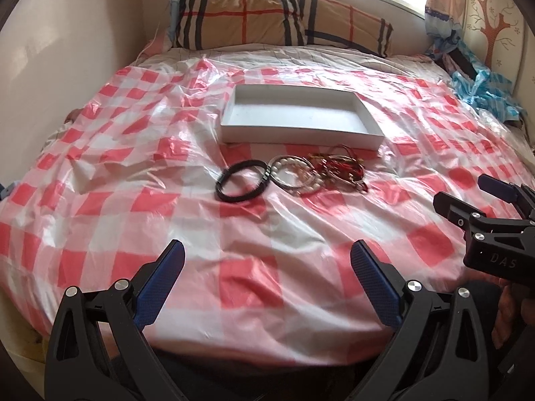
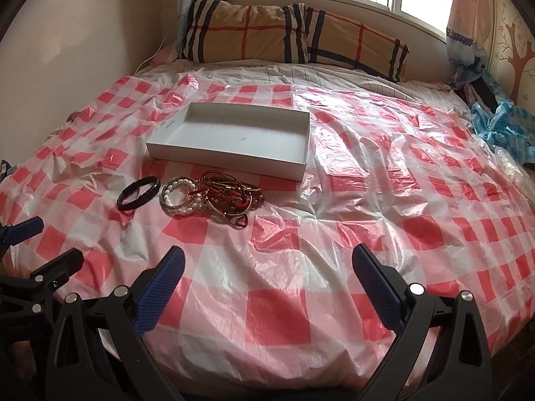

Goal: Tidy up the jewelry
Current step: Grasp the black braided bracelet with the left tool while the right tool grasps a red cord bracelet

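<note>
An empty white shallow box [image 1: 297, 135] [image 2: 230, 163] lies on the bed's red-and-white checked plastic sheet. Just in front of it lie a black bracelet [image 1: 242, 180] [image 2: 138, 192], a white pearl bracelet [image 1: 296, 175] [image 2: 179, 195] and a tangle of red and gold bracelets [image 1: 344, 167] [image 2: 230, 193]. My left gripper [image 1: 267, 252] is open and empty, well short of the jewelry. My right gripper [image 2: 267, 259] is open and empty, to the right of the jewelry. Each gripper shows at the edge of the other's view, the right one [image 1: 468, 197] and the left one [image 2: 50, 244].
Two plaid pillows [image 1: 240, 16] [image 1: 347, 23] lean against the wall under a window. A crumpled blue plastic bag [image 1: 481, 90] [image 2: 501, 127] lies at the bed's far right. A cream wall [image 1: 67, 40] runs along the left side of the bed.
</note>
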`<state>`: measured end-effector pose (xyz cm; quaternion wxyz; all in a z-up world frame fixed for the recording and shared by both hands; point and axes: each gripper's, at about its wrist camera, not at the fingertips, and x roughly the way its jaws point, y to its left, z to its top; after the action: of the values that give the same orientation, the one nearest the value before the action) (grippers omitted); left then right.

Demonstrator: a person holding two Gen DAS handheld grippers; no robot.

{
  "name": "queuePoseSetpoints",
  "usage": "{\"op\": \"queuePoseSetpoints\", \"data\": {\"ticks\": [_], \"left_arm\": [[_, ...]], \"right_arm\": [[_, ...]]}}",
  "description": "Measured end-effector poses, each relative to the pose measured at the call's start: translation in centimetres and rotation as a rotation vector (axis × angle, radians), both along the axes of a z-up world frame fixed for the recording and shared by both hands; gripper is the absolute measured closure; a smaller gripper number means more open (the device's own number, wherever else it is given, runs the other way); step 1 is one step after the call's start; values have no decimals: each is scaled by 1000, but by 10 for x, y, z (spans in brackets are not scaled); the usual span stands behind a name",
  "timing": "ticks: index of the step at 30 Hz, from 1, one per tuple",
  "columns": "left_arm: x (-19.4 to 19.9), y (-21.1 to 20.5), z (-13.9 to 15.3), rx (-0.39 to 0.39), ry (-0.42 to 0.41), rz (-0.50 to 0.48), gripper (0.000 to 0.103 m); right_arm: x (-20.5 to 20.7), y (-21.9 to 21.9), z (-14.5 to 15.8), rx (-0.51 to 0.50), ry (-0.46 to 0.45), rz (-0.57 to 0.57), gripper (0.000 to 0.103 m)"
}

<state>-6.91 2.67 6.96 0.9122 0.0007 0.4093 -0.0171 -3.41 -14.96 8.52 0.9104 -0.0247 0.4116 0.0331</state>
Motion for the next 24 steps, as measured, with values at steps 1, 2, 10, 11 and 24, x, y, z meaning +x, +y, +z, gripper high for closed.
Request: {"op": "queuePoseSetpoints", "data": {"ticks": [1, 2, 10, 11, 24], "left_arm": [[6, 3, 0, 1, 0, 4, 7], [13, 3, -1, 1, 2, 8, 7], [93, 5, -27, 41, 72, 19, 8], [106, 2, -33, 47, 86, 10, 8], [139, -26, -76, 109, 150, -75, 87]], "right_arm": [[8, 2, -4, 1, 11, 4, 7], [18, 2, -9, 6, 28, 9, 7], [74, 9, -48, 44, 106, 51, 7], [77, 10, -51, 42, 104, 55, 7], [104, 31, -58, 29, 2, 200, 10]]}}
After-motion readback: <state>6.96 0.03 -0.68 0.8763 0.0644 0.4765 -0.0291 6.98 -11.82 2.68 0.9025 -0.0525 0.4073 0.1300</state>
